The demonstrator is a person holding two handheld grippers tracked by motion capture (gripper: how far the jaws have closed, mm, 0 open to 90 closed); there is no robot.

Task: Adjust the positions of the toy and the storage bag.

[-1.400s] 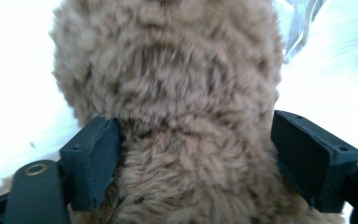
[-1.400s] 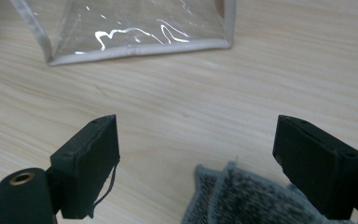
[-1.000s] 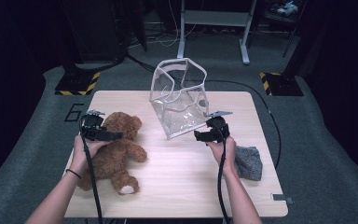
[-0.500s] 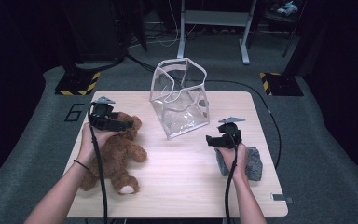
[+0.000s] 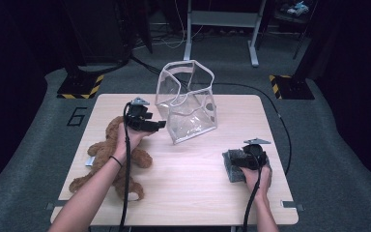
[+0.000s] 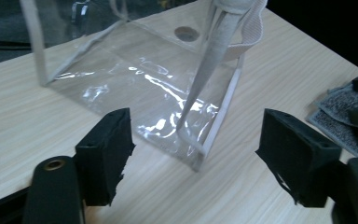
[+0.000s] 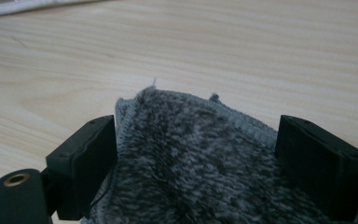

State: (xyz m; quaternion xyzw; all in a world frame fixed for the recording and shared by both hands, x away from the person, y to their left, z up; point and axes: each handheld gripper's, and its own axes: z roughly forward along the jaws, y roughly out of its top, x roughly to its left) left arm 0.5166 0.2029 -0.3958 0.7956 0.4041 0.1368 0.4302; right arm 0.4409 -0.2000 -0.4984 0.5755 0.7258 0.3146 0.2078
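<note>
Your left hand-held gripper [image 5: 160,125] hovers above the teddy bear [image 5: 111,154], jaws spread, just been closing with nothing between them, aimed at the clear bag [image 5: 188,108] standing mid-tabletop [image 5: 198,193]. Over right, your right hand-held gripper [image 5: 241,159] sits low on the grey cloth [image 7: 191,154], jaws spread, just been opening, cloth lying between them unpinched.

We looked down on a light wooden table [image 5: 188,193] standing on grey carpet [image 5: 328,159] marked with a dark "6" [image 5: 78,117]. Behind it we saw yellow-and-black striped plates [image 5: 79,87] on the floor at both sides, a grey metal frame [image 5: 222,24], and cables [image 5: 174,43] trailing across. The room beyond lay in deep darkness.
</note>
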